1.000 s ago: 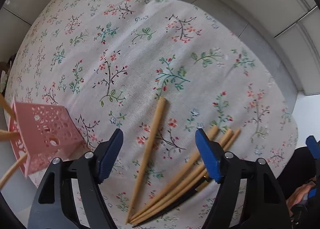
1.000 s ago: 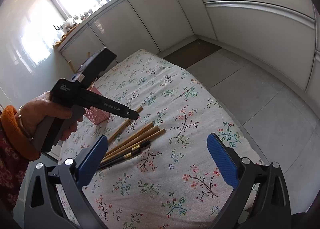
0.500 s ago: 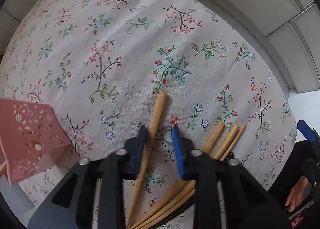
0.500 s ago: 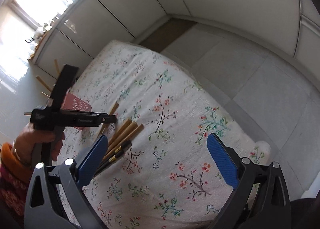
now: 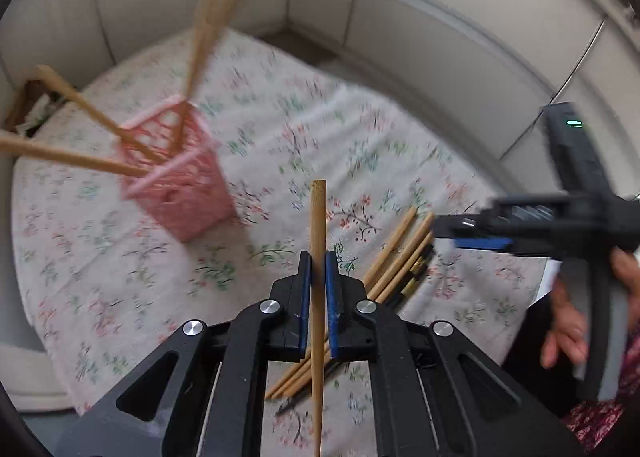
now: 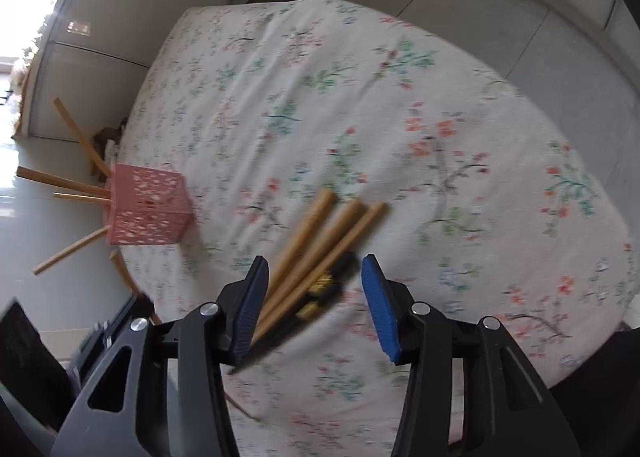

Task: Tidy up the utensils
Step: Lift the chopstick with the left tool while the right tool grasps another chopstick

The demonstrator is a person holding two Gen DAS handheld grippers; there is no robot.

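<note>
Since the earlier frame, our left hand-held gripper [image 5: 318,281] has closed on the single bamboo chopstick [image 5: 318,241] and lifted it clear of the bench [image 5: 100,297]; our right hand-held gripper [image 6: 314,297] has come down over the remaining bundle [image 6: 320,241]. Nearest in the left wrist view, the blue pads clamp the chopstick about mid-length, its blunt end pointing to 12 o'clock and its other end running out of frame at 6 o'clock. In the right wrist view the jaws are closing, the bundle of three bamboo sticks and darker chopsticks lying between them, against the left pad; we judge that nothing is pressed yet. Farther off, at 10 o'clock from the held stick, stands the pink perforated holder [image 5: 180,185], already bearing several chopsticks that lean outward. The floral cloth [image 6: 360,97] covers the bench beyond. We judge the chopstick light, stiff and smooth, so liable to pivot in the pads; a hold near the middle keeps it balanced. The bundle may scatter if pinched off-centre.
</note>
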